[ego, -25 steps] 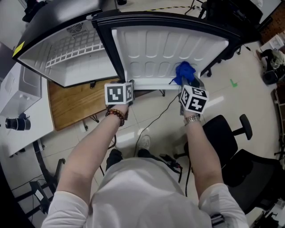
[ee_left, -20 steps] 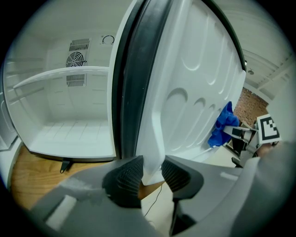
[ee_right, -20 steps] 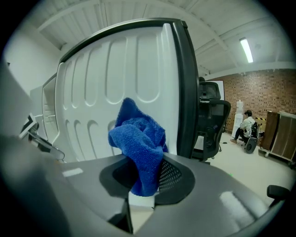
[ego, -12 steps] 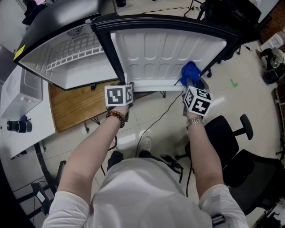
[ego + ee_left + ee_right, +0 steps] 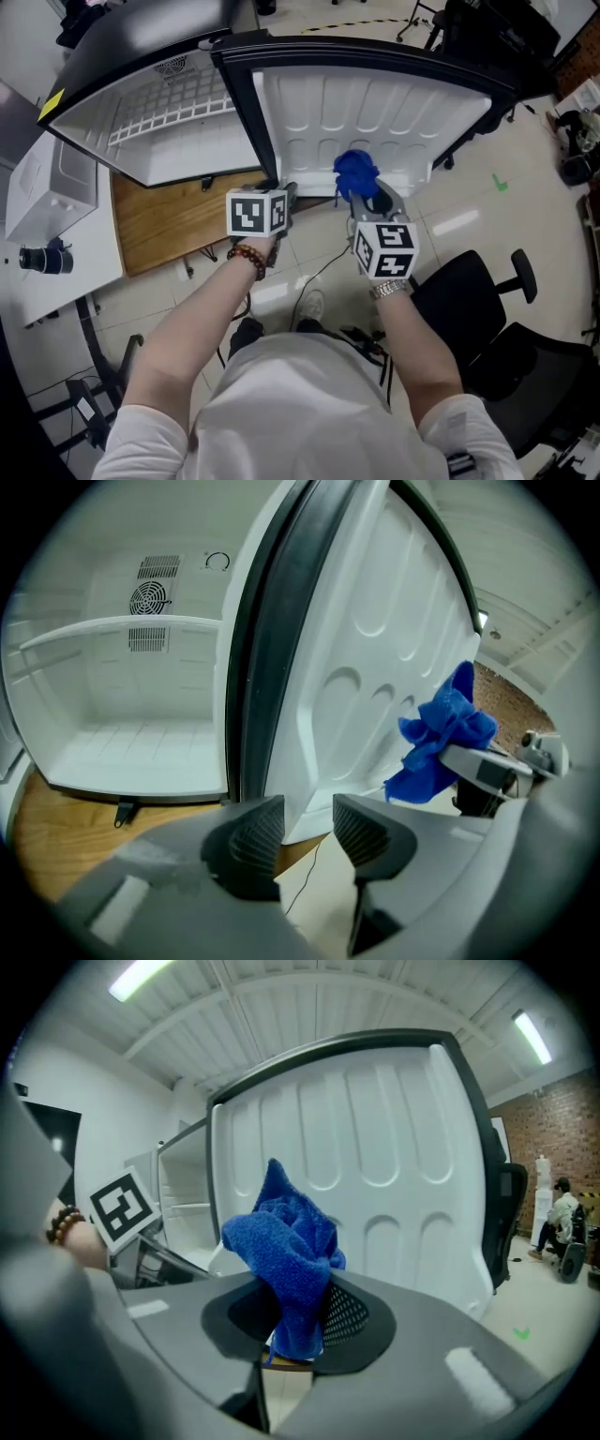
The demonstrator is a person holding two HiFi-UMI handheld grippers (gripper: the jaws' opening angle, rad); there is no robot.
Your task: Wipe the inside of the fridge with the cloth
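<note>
The small fridge [image 5: 159,131] stands open, and its white cavity [image 5: 122,724] holds nothing. Its door [image 5: 375,112] swings out to the right, inner liner facing me. My right gripper [image 5: 370,197] is shut on a bunched blue cloth [image 5: 354,173], held up close to the lower part of the door liner [image 5: 375,1147]. The cloth [image 5: 286,1251] sticks up from between the jaws of that gripper [image 5: 295,1321]. My left gripper [image 5: 284,195] sits at the door's lower hinge-side corner. Its jaws [image 5: 307,817] have just been opening and stand apart; the door's bottom edge [image 5: 309,832] shows beyond the gap, unpressed.
The fridge rests on a wooden tabletop [image 5: 159,220]. A white bench with a black camera [image 5: 42,258] lies at the left. A black office chair [image 5: 478,291] stands at the right on the tiled floor, where a cable [image 5: 323,267] also runs.
My right gripper has carried the blue cloth leftward along the door's inner face, from near its outer edge toward the middle. The left gripper has stayed at the door's lower corner.
</note>
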